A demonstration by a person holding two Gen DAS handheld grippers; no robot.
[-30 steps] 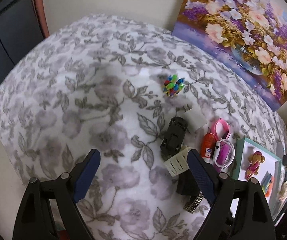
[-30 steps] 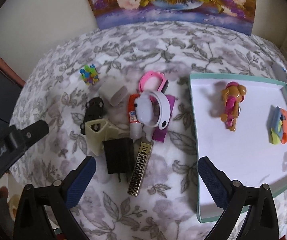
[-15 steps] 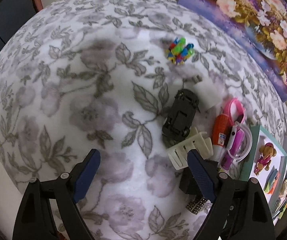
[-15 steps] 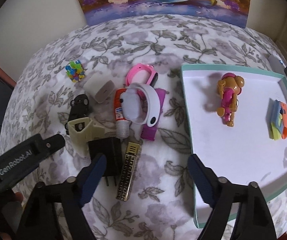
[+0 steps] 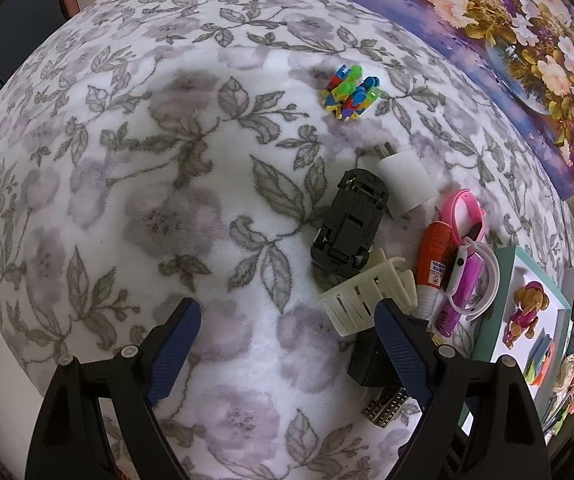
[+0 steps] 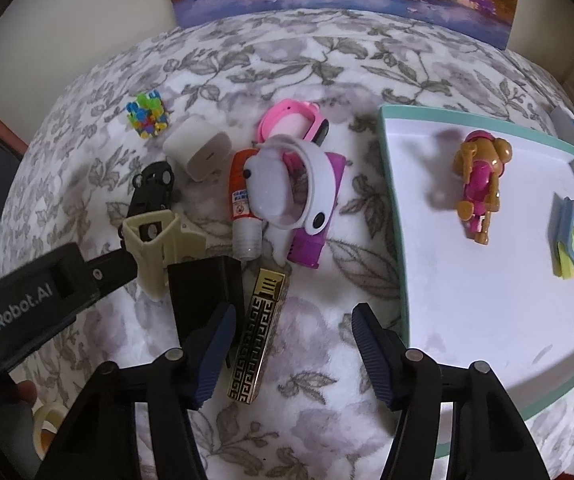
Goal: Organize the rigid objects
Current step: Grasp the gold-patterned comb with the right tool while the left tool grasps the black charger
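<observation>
Two grippers point down at the cloth (image 6: pixel 319 64). My right gripper (image 6: pixel 289 350), jaws partly spread and just closing, touches nothing; the gold-patterned lighter (image 6: pixel 257 334) lies between them by the left pad, long axis running away from me. My left gripper (image 5: pixel 287 344) stands wide, empty, farther off.

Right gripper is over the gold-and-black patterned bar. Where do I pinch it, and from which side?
Pinch the gold-and-black bar across its narrow width, mid-length, coming straight down. It lies flat, its long sides facing the pads of the closing right gripper. The black adapter crowds its left side.
</observation>
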